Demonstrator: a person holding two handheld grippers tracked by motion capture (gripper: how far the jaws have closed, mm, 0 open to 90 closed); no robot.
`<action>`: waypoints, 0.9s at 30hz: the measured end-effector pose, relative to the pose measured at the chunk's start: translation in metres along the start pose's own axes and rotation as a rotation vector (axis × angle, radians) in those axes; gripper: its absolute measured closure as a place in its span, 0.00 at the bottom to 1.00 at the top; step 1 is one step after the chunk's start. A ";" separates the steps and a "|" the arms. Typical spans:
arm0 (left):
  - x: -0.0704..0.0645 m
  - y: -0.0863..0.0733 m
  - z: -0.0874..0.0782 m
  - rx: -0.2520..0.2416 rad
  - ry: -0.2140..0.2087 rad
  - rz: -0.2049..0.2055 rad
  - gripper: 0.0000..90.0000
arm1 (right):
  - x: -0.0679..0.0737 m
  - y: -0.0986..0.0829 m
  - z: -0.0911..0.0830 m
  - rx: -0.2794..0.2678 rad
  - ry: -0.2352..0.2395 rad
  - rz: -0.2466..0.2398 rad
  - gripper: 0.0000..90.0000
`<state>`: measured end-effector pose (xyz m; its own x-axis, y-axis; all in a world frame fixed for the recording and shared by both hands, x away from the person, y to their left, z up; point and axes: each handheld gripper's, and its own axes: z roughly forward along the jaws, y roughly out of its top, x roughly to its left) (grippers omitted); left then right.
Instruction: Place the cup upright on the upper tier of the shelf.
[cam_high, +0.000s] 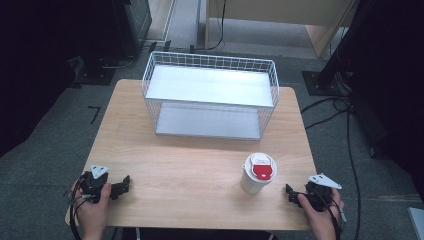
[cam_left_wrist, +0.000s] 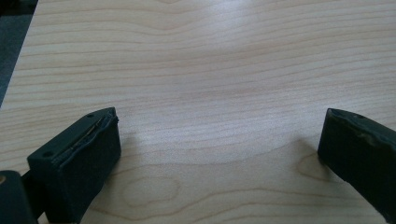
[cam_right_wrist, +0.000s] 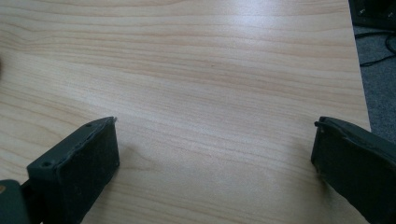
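**Pale wood table, both grippers wide apart and empty**

Wooden table (cam_high: 200, 175) carries a white wire basket (cam_high: 210, 95) at its far edge and a white cup with a red lid (cam_high: 258, 172) near the right front corner. Left gripper (cam_high: 122, 186) and right gripper (cam_high: 291, 194) rest at the front corners, jaws spread, grasping nothing.

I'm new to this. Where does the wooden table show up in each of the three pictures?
High view: the wooden table sits in the middle, with grey floor around it.
Left gripper view: it spreads behind the two black jaws, and its edge meets the floor at the top left.
Right gripper view: it spreads behind the jaws, and its edge meets the floor at the right.
Shared landmark: the table's edge against the floor.
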<state>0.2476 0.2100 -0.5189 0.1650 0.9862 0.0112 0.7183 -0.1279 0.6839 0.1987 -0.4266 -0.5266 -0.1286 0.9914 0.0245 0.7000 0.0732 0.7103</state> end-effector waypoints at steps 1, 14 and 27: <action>0.000 0.000 0.000 0.000 0.001 0.000 0.00 | 0.000 0.000 0.000 0.001 0.000 0.000 0.00; 0.000 0.000 0.000 0.000 -0.001 -0.002 0.00 | 0.010 -0.002 -0.009 -0.023 0.029 -0.002 0.09; -0.001 0.001 0.001 0.000 0.008 -0.012 0.00 | 0.039 0.010 -0.023 -0.098 0.110 -0.039 0.09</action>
<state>0.2492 0.2082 -0.5189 0.1511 0.9885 0.0088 0.7203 -0.1162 0.6838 0.1841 -0.3896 -0.5026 -0.2341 0.9698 0.0687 0.6221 0.0951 0.7771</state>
